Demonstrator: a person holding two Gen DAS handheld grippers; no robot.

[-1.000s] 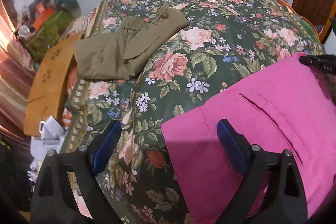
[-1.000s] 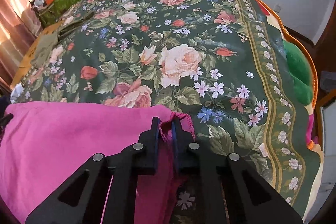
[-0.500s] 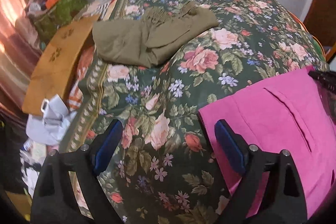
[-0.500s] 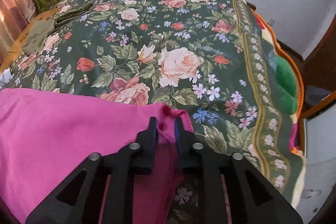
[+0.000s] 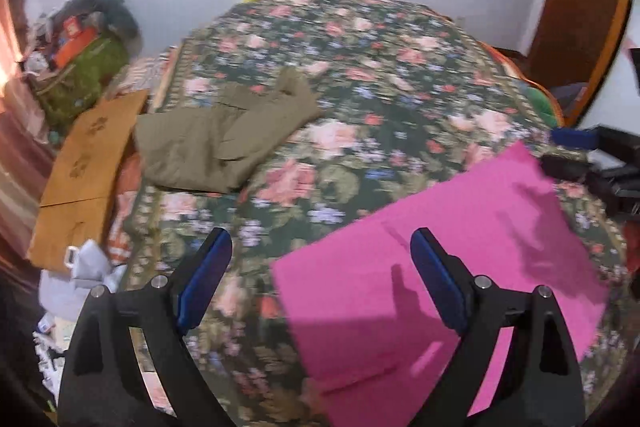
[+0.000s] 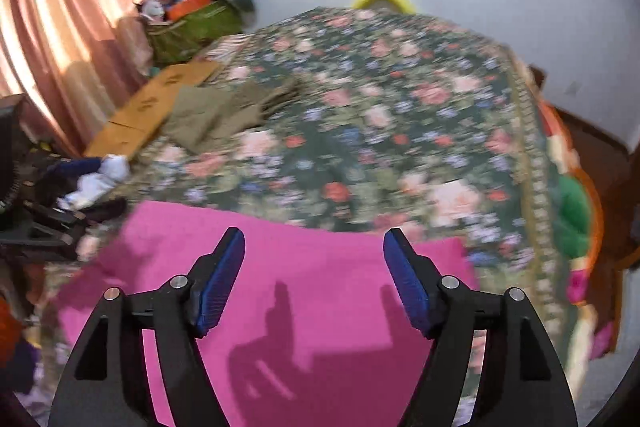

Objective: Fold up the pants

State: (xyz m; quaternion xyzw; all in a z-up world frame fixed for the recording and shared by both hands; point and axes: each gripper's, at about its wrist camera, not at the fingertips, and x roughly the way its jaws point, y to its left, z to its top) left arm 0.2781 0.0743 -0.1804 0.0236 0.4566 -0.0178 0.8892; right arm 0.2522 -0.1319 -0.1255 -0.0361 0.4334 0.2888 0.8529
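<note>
The pink pants (image 5: 440, 267) lie flat on the flowered bedspread (image 5: 360, 87), folded into a rough rectangle near the bed's front edge. The left claw (image 5: 320, 279) hangs above the pants' left edge with its jaws wide apart and nothing between them; its right finger is over the pink cloth, its left finger over bare bedspread. The right claw (image 6: 314, 275) hangs above the pants' far edge, toward their right end. Its jaws have just been opening and now stand apart, clear of the cloth, with only its shadow falling on the pink pants (image 6: 300, 307) below. A second pair, olive pants (image 5: 224, 143), lies folded well apart toward the bed's far left corner, just beside a flat piece of cardboard (image 5: 84, 171).
</note>
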